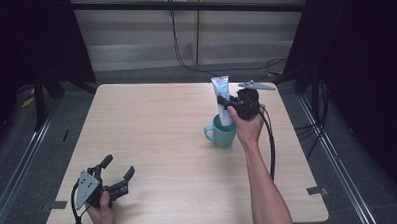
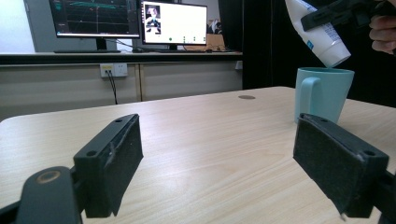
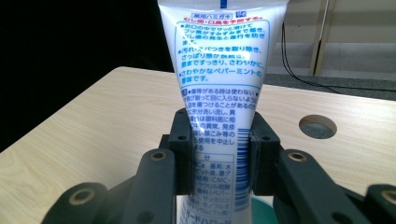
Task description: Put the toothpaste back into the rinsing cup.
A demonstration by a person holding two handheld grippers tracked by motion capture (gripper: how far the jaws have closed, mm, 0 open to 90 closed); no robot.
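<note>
Your right gripper (image 1: 225, 103) was clamped on the toothpaste tube (image 1: 221, 93), cap end down at the teal mug's (image 1: 220, 133) mouth, seemingly to stand it inside, while your left gripper (image 1: 117, 170) rested open, well clear of the mug.

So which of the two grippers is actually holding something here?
The right gripper: jaws clamped on the white toothpaste tube above the teal mug. The left gripper is open.
</note>
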